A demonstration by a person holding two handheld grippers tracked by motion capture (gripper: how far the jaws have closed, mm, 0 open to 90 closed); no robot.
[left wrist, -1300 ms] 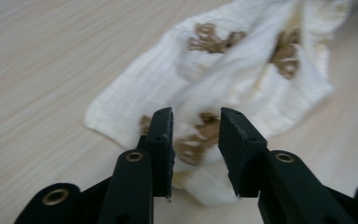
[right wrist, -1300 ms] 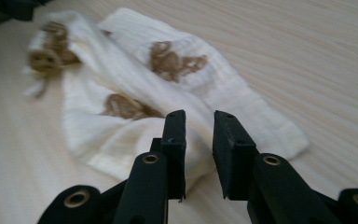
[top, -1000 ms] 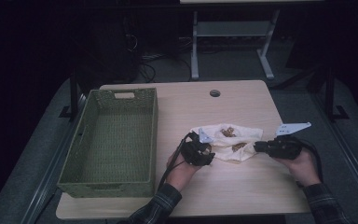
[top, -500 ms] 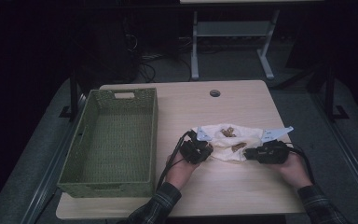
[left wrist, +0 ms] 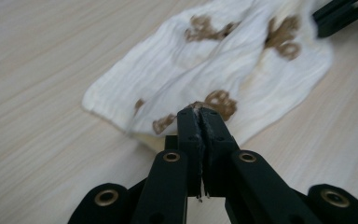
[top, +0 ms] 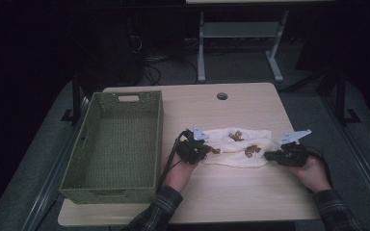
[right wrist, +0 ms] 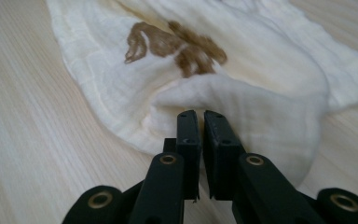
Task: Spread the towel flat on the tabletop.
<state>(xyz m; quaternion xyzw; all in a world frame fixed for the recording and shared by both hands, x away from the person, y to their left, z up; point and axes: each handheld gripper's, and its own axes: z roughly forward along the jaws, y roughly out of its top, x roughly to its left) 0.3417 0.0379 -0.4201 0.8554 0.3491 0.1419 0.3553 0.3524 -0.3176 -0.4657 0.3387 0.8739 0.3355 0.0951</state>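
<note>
On the left of the table (top: 231,192) stands a green woven basket (top: 115,144), well apart from the work. Just right of it, the left gripper (top: 203,150) meets the left edge of a cream cloth (top: 241,147) printed with brown figures. In the left gripper view its 2 jaws are pressed together, with a pinch of the cloth's (left wrist: 242,60) fabric caught at their tips beside a brown figure. The cloth lies crumpled on the bare wood at mid-table, spread between the 2 grippers, with folds running across it.

At the cloth's right edge sits the right gripper (top: 272,155), level with the left one. In the right gripper view its jaws stand nearly together with a thin slit between them, and a raised fold of the cloth (right wrist: 242,98) lies right at their tips. They have just been closing; whether the pads actually nip the fabric cannot be told from this angle.

Compared with 1 second ago, the left gripper's jaws have gone from partly open to clamped on the cloth. The right hand (top: 313,173) has come down toward the near edge of the table. The cloth looks more bunched between the 2 grippers than before. The basket has not moved.
</note>
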